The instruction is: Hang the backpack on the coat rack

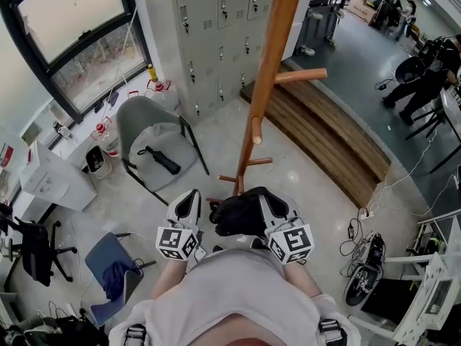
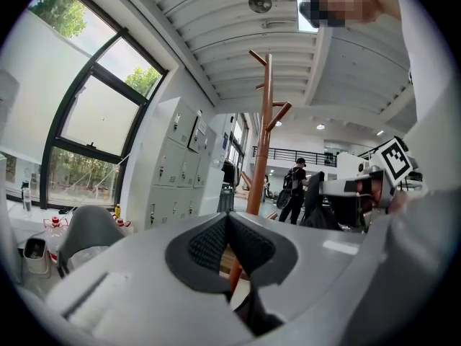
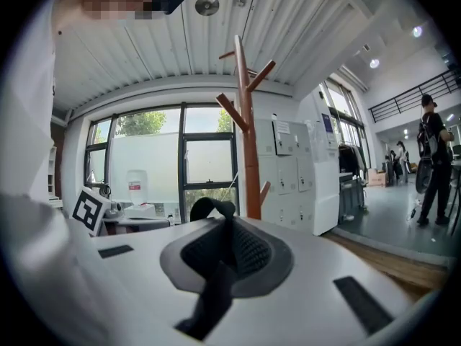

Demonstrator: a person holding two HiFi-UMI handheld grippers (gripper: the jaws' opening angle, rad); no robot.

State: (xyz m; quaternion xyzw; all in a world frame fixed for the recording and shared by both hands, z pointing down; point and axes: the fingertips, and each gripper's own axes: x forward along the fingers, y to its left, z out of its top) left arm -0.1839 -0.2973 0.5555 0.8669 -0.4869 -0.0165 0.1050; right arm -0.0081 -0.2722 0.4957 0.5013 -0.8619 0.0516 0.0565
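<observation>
The wooden coat rack (image 1: 263, 85) stands just ahead of me, its pegs jutting out at several heights; it also rises past the jaws as the coat rack (image 2: 263, 135) and the coat rack (image 3: 248, 135). A black backpack (image 1: 241, 215) hangs low between my two grippers, near the rack's foot. My right gripper (image 1: 265, 199) is shut on the backpack's black strap (image 3: 211, 209), which loops above the pads and trails down between them. My left gripper (image 1: 193, 197) is beside the bag's left edge, and its pads (image 2: 209, 245) meet with nothing seen between the tips.
A grey chair (image 1: 148, 132) with a black folded umbrella (image 1: 160, 160) stands to the left of the rack. Grey lockers (image 1: 223, 34) line the back and a wooden platform (image 1: 324, 128) runs to the right. A blue chair (image 1: 108, 265), floor cables (image 1: 364, 265) and a person (image 1: 425, 78) are further off.
</observation>
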